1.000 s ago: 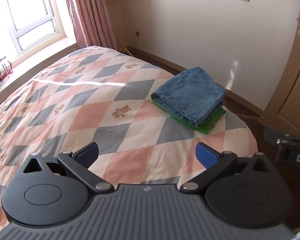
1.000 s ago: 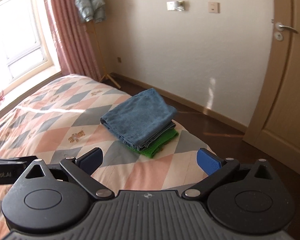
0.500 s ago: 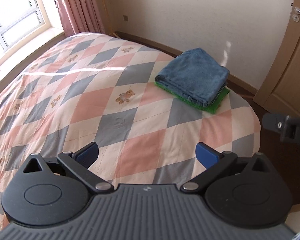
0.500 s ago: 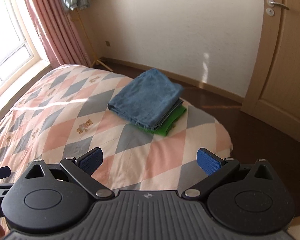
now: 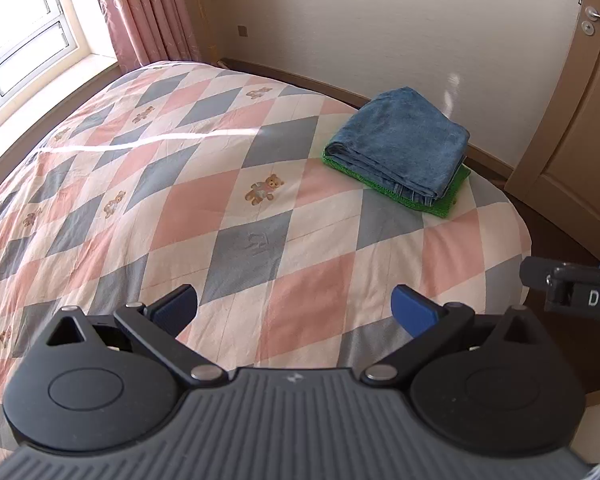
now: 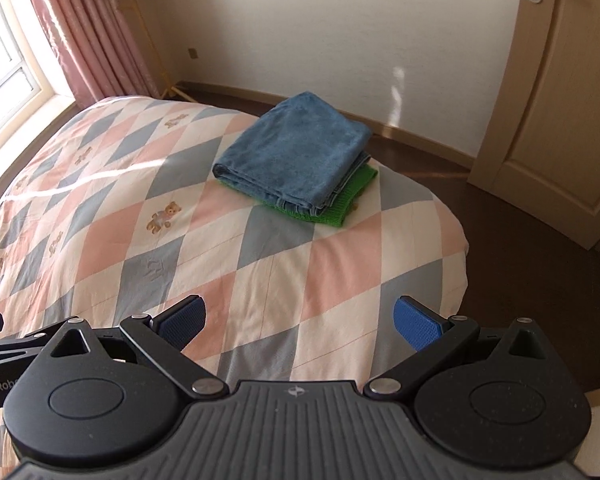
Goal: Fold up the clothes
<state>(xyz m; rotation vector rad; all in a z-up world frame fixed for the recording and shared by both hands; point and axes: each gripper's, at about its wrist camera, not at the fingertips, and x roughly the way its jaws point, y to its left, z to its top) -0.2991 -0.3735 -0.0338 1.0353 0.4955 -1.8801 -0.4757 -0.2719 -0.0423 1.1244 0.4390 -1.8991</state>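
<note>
Folded blue jeans (image 5: 400, 146) (image 6: 296, 156) lie on top of a folded green knit garment (image 5: 448, 196) (image 6: 340, 204) near the far right corner of the bed. My left gripper (image 5: 296, 310) hangs open above the near edge of the bed, well short of the stack, holding nothing. My right gripper (image 6: 298, 320) is open too, above the bed's near right edge, with nothing between its blue pads. Part of the right gripper (image 5: 572, 288) shows at the right edge of the left wrist view.
The bed wears a quilt (image 5: 180, 184) (image 6: 120, 220) of pink, grey and white diamonds with small bears. Dark floor (image 6: 520, 248) lies right of the bed, with a wooden door (image 6: 560, 92) beyond. A window (image 5: 16, 20) and pink curtain (image 5: 144, 12) stand at the far left.
Both grippers have risen and tilted downward over the last second, so more of the quilt and floor shows. The folded stack has not moved. Both stay open.
</note>
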